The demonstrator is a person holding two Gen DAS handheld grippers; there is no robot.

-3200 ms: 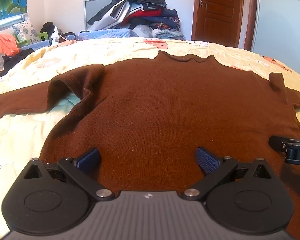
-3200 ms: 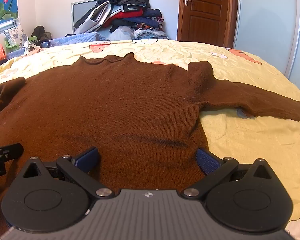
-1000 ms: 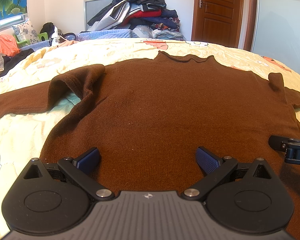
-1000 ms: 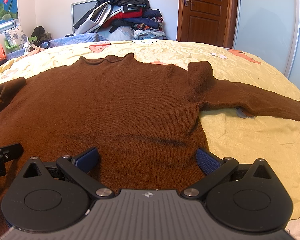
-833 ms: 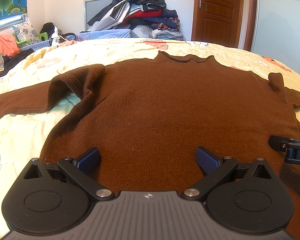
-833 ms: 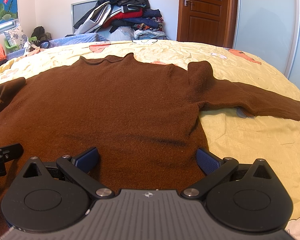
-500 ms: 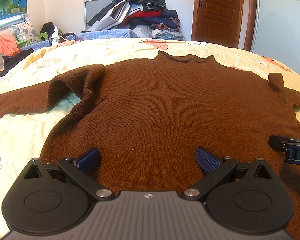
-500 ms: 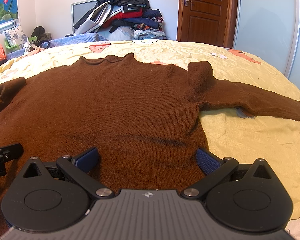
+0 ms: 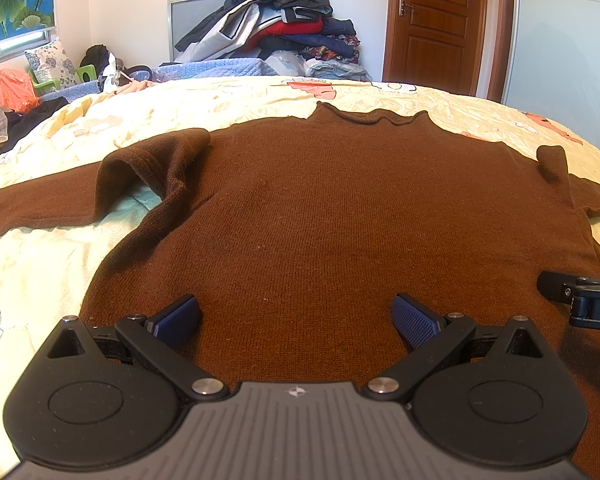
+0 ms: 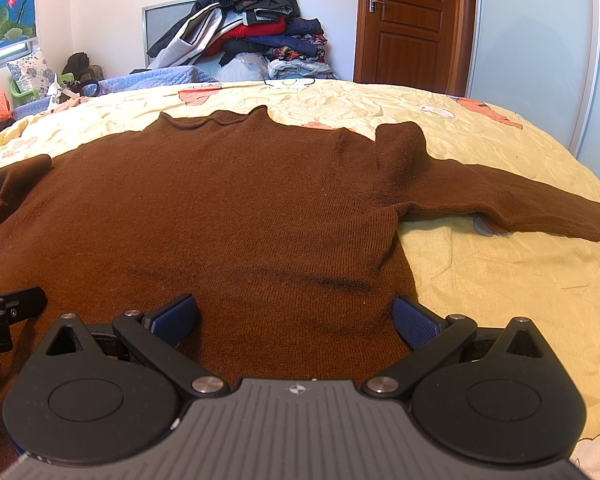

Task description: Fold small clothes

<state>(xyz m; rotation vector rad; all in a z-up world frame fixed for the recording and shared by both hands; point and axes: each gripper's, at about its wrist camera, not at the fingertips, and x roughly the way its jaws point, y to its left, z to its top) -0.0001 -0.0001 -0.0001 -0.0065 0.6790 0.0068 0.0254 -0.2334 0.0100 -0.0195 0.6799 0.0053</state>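
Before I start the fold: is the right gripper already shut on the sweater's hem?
No, the right gripper is open above the brown sweater.

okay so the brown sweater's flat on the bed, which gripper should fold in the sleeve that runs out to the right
Right, probably. The right gripper, open, sits at the brown sweater's right hem corner, with the right sleeve stretched out just beyond it. The left gripper, also open, is over the left half.

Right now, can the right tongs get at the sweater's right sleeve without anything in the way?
Probably yes. The right tongs are open over the sweater hem, and the right sleeve lies stretched out on the bedspread with nothing on or around it.
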